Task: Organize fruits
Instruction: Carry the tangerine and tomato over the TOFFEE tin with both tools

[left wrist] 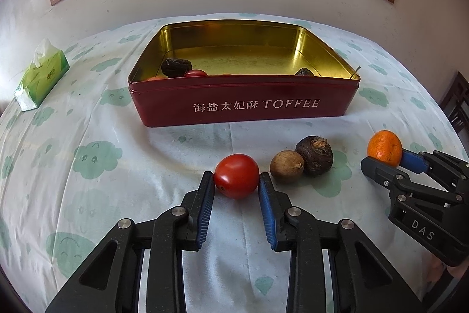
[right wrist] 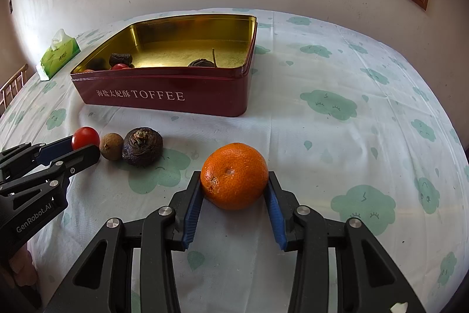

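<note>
My left gripper point(left wrist: 236, 181) is shut on a red tomato point(left wrist: 236, 175) that rests on the tablecloth, its blue pads pressing both sides. My right gripper point(right wrist: 234, 181) is shut on an orange mandarin point(right wrist: 234, 175), also on the cloth. Each gripper shows in the other's view: the right one point(left wrist: 390, 163) with the mandarin point(left wrist: 384, 148), the left one point(right wrist: 83, 147) with the tomato point(right wrist: 86, 137). Between them lie a small tan fruit point(left wrist: 286, 167) point(right wrist: 111, 145) and a dark brown wrinkled one point(left wrist: 314, 155) point(right wrist: 142, 146). Behind stands an open red toffee tin point(left wrist: 243, 104) point(right wrist: 164, 99) holding a few fruits.
A green tissue pack point(left wrist: 41, 75) point(right wrist: 58, 53) lies at the far left of the table. The cloud-print tablecloth point(right wrist: 351, 107) covers the table, with a white wall and a window behind. A wooden chair back point(right wrist: 11, 87) stands at the left edge.
</note>
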`<state>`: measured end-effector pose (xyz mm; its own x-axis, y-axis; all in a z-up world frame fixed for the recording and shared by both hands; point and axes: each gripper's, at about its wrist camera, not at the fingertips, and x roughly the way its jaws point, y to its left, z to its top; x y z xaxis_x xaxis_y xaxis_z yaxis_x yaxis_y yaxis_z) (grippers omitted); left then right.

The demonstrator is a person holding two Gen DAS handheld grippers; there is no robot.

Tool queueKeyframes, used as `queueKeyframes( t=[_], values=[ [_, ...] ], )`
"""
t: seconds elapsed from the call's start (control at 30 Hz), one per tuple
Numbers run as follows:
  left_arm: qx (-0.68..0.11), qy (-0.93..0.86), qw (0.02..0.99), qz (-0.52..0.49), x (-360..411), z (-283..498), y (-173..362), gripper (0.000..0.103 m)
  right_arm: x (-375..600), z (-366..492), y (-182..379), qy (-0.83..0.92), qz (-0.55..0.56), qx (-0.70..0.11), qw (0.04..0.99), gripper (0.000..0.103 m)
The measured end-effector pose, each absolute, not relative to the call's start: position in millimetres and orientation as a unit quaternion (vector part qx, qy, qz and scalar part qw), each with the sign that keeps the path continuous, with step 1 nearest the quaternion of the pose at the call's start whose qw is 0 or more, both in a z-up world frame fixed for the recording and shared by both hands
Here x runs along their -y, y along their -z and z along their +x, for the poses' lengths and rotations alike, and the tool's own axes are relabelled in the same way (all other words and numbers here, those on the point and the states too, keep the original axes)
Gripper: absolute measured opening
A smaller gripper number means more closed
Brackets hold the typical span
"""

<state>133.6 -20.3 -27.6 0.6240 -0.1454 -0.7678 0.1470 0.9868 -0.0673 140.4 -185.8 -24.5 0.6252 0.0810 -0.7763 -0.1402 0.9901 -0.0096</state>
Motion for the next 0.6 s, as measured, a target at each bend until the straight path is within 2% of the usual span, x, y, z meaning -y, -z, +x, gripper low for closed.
queueKeyframes(
  t=[0.6],
  values=[
    [-0.422,0.07,0.904,-0.001,13.1,128.5,26.8,0.031,185.5,140.1,24.5,-0.062,-0.034,-0.429,0.901,0.038]
  ],
)
